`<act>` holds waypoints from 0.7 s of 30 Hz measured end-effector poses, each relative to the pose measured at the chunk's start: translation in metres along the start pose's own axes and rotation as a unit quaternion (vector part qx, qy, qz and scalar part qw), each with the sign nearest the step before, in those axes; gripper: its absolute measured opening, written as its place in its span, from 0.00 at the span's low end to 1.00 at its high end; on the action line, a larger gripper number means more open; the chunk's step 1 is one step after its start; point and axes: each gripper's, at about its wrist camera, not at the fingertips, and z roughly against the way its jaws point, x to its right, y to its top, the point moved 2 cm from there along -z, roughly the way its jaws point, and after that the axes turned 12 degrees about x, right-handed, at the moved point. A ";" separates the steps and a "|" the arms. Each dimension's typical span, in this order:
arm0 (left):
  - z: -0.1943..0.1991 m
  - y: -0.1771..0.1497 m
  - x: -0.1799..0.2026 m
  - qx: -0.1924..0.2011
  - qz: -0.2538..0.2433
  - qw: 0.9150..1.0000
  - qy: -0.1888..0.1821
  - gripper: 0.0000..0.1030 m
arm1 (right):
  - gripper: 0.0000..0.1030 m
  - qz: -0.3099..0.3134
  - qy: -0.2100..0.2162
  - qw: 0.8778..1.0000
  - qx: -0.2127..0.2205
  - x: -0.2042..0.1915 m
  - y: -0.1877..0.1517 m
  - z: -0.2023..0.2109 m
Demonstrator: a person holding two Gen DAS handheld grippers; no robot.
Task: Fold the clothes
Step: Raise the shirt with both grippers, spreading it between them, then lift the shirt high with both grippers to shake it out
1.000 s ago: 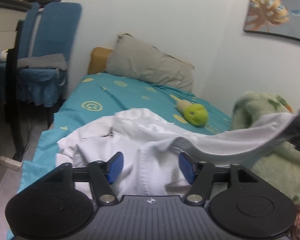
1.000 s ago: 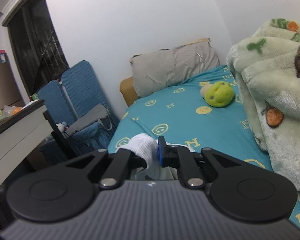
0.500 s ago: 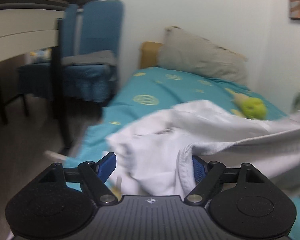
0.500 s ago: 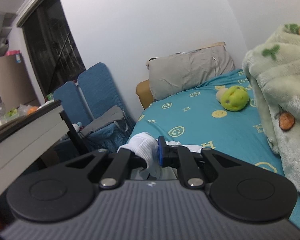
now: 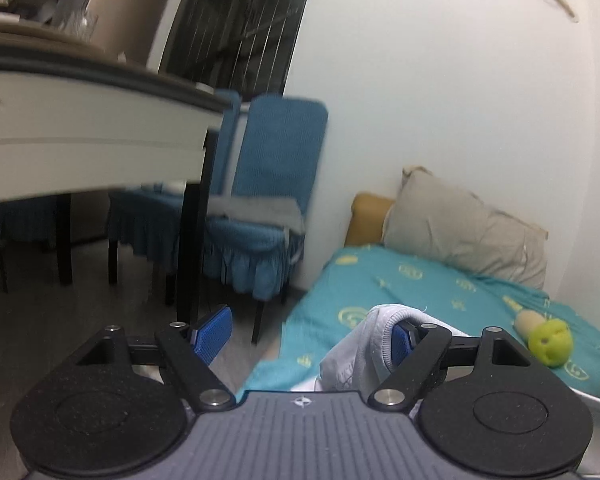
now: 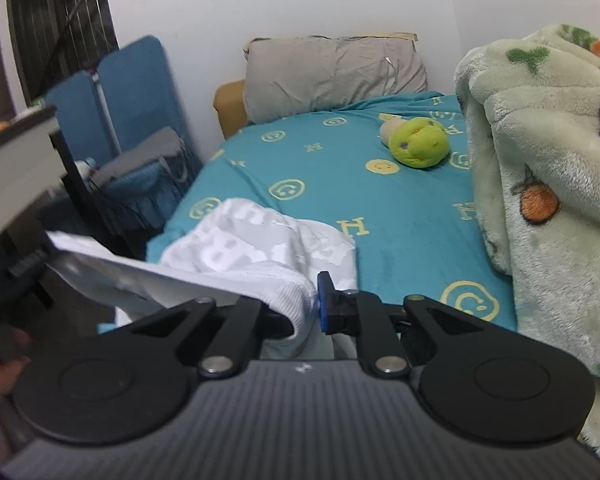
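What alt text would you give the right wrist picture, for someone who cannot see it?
A black handheld gripper, seen from behind, is shut on a ribbed edge of a white garment that trails across a teal smiley-print bed. Beyond lie a green plush toy and a grey pillow, with a pale green fleece blanket heaped at the right.

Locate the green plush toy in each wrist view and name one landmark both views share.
Left wrist: green plush toy at the right edge, lying on the teal bedsheet.
Right wrist: green plush toy upper centre-right, beside the fleece blanket.
Shared landmark: grey pillow against the wall.
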 end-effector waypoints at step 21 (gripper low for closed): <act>0.065 0.088 0.012 0.122 0.031 0.991 -0.049 0.78 | 0.41 -0.040 -0.063 0.986 0.148 0.013 0.077 0.037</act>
